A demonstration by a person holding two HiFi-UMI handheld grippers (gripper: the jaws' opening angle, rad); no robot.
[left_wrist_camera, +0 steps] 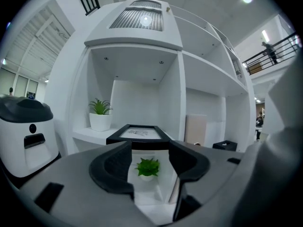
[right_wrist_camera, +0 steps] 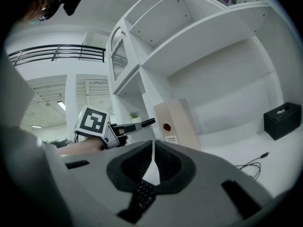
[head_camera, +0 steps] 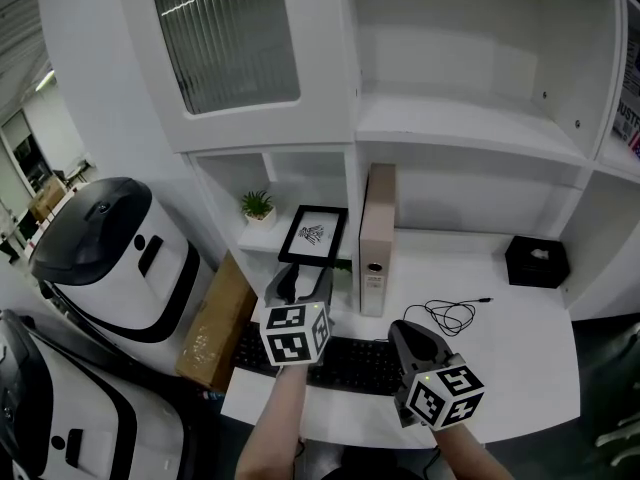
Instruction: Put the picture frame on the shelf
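Picture frame (head_camera: 313, 235): clamped in left gripper (head_camera: 299, 282), held before shelf (head_camera: 266, 238), not yet set down; right gripper (head_camera: 408, 333) closed, empty.

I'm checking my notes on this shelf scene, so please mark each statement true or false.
1. The left gripper holds the black-framed picture. True.
2. The right gripper has its fingers spread wide. False: they are together, with nothing between them.
3. The small potted green plant stands in a shelf compartment to the left of the beige upright binder. True.
4. The black box stands on the top shelf. False: it sits on the white desk, at the right.
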